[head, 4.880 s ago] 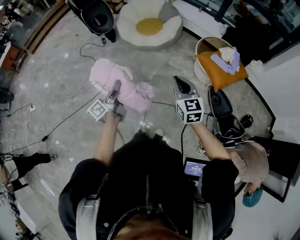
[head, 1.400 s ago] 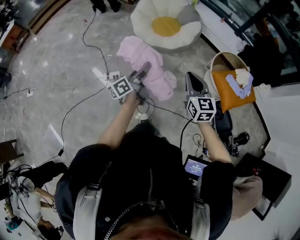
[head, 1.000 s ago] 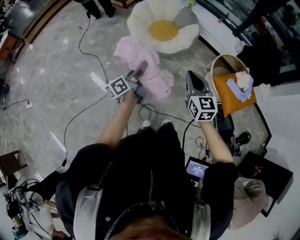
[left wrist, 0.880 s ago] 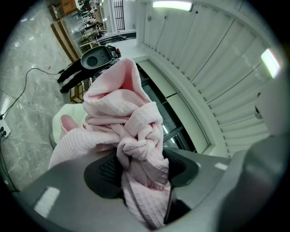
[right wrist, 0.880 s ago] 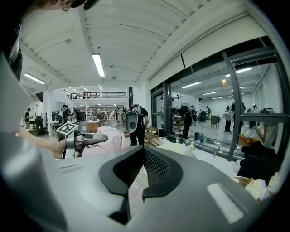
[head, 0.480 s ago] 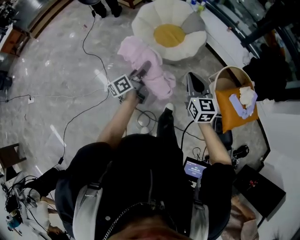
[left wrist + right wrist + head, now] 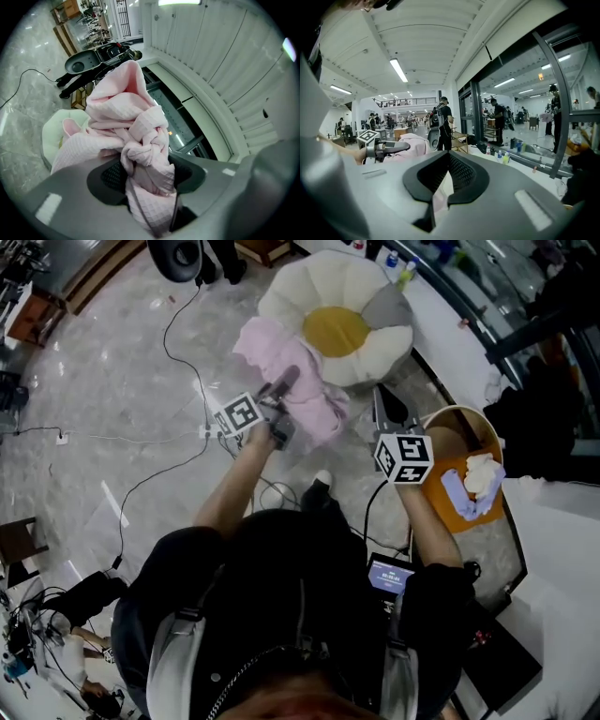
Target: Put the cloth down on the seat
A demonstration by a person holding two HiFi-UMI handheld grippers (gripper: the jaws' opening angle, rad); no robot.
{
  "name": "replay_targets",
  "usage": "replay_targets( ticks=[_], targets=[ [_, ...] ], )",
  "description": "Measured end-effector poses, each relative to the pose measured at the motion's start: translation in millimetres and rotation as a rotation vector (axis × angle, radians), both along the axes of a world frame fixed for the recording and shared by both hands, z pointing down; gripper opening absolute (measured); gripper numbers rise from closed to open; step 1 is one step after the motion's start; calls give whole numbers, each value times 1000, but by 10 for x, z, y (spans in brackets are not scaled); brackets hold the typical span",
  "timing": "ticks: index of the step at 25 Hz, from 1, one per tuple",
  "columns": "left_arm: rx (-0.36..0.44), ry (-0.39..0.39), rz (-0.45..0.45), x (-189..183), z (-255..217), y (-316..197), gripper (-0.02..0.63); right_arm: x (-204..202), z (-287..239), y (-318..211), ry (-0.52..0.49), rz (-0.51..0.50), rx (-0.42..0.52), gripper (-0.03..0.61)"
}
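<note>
A crumpled pink cloth [image 7: 291, 367] hangs bunched from my left gripper [image 7: 286, 379], which is shut on it and held out level above the floor. In the left gripper view the cloth [image 7: 126, 126] fills the gap between the pads of that gripper [image 7: 146, 171]. The seat is a white flower-shaped cushion [image 7: 370, 343] with a yellow centre, just beyond and right of the cloth. A pale part of the seat [image 7: 49, 136] shows under the cloth. My right gripper [image 7: 384, 401] is shut and holds nothing. In the right gripper view its pads [image 7: 461, 173] meet at the tip, with the cloth [image 7: 410, 143] to the left.
A round tub chair [image 7: 487, 437] with an orange cushion and pale cloths stands at the right. Cables [image 7: 187, 362] trail over the marble floor. Bottles [image 7: 403, 268] sit on a ledge behind the seat. A dark machine [image 7: 183, 254] stands at the top left.
The person has walked toward the flower seat, which now lies closer under the cloth. Both grippers keep the same pose and the left one still holds the cloth.
</note>
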State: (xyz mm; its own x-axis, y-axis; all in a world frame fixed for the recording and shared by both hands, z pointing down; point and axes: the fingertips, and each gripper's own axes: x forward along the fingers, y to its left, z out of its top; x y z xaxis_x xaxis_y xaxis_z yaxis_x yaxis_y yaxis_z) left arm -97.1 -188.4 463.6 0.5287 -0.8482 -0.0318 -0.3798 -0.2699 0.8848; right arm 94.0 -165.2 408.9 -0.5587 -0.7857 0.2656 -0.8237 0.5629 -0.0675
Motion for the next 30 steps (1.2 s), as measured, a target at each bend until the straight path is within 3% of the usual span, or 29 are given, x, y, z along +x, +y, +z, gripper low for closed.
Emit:
replay_targets(
  ticks=[9, 18, 23, 30],
  targets=[
    [-9, -2, -24, 263, 9, -568, 249, 357, 49, -686, -23, -3, -22, 2],
    [-62, 14, -23, 188, 256, -1059, 249, 241, 212, -1192, -15, -16, -63, 2],
    [-74, 13, 6, 34, 413, -1738, 249, 94, 347, -1781, 7, 3, -81, 2],
    [-61, -4, 122, -90, 638, -2817, 249, -155, 468, -2757, 31, 54, -118, 2]
  ],
)
